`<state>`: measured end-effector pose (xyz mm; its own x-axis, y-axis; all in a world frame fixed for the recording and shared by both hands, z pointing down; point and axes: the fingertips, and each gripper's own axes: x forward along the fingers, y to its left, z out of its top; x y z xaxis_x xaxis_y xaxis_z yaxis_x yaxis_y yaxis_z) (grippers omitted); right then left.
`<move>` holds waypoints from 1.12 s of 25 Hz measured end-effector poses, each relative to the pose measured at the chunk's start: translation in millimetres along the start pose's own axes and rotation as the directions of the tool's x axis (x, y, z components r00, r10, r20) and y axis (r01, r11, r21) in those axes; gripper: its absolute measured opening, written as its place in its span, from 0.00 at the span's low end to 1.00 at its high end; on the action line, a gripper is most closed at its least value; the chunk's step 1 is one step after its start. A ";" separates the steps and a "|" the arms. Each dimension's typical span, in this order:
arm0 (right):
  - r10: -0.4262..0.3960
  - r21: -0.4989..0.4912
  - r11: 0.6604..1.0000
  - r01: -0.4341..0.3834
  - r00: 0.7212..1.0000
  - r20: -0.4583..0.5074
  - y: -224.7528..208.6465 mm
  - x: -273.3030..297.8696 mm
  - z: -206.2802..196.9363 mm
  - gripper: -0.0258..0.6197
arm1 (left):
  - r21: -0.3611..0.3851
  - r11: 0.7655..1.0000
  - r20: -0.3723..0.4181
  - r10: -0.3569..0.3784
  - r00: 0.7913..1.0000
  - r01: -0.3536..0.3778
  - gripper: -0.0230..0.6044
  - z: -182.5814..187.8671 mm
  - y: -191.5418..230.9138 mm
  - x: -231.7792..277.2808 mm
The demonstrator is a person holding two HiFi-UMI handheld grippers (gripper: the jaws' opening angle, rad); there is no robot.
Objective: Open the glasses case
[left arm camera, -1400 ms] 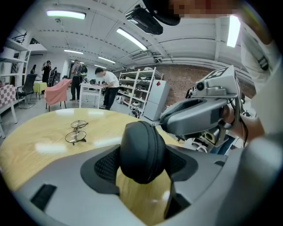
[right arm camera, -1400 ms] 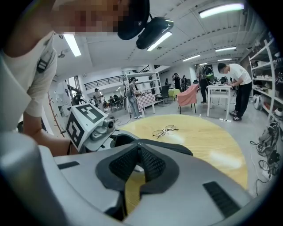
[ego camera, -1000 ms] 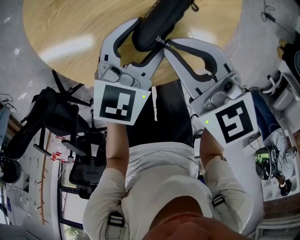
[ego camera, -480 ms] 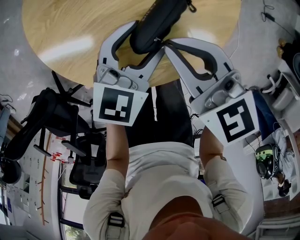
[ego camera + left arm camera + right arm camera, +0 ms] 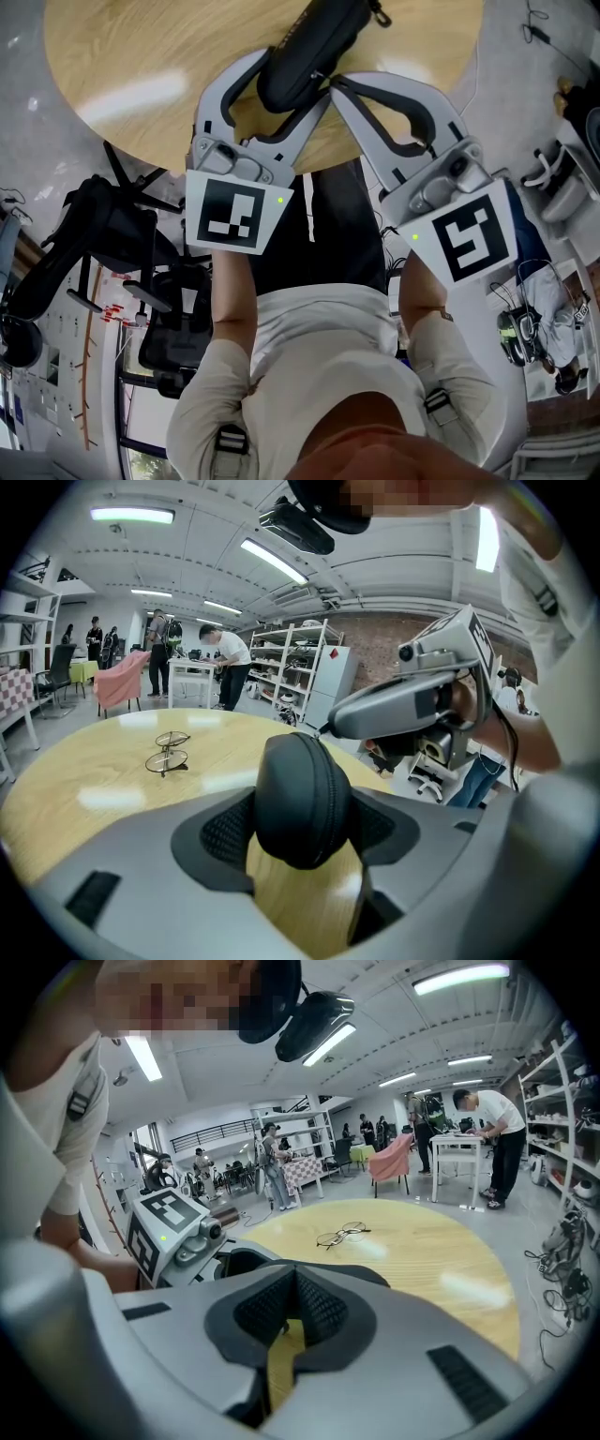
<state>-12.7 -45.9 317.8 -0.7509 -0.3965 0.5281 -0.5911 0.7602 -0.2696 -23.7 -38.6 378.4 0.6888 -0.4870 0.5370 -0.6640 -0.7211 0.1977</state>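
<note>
1. Risk of slip: rounded glasses case [image 5: 314, 47] on worktop [image 5: 141, 56], clamped near one end only in jaws of left gripper [image 5: 289, 80].
2. Risk of missed zip: jaws of right gripper [image 5: 292, 1309] together at case seam; pull tab in grip unconfirmed.
3. Case zipped shut, contents unseen; spectacles [image 5: 167, 752] lying out on worktop, well apart.

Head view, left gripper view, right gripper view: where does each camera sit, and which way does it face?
Head view: on the person's head, facing steeply down at the table; shows chest, forearms, left gripper closed on the glasses case, right gripper.
Left gripper view: on the left gripper, facing along its jaws across the table; shows right gripper, white shirt.
Right gripper view: on the right gripper, facing along its shut jaws; shows the left gripper's marker cube.
Both gripper views share the spectacles.
</note>
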 end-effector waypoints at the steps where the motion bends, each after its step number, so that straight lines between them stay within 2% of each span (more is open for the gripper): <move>1: -0.002 -0.001 1.000 0.002 1.000 -0.002 -0.2 -0.2 -0.7 0.07 | -0.001 1.000 -0.001 0.000 1.000 0.000 0.52 -0.7 -0.6 -0.2; 28: -0.095 -0.062 0.994 0.091 0.994 -0.054 -9.1 6.6 -5.2 0.07 | -0.019 1.000 -0.010 0.007 1.000 -0.007 0.52 -12.9 -2.0 -9.9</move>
<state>-10.8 -52.8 327.9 -0.6747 -0.4383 0.5938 -0.6378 0.7512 -0.1702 -33.0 -26.0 383.2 0.6813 -0.4872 0.5463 -0.6743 -0.7082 0.2094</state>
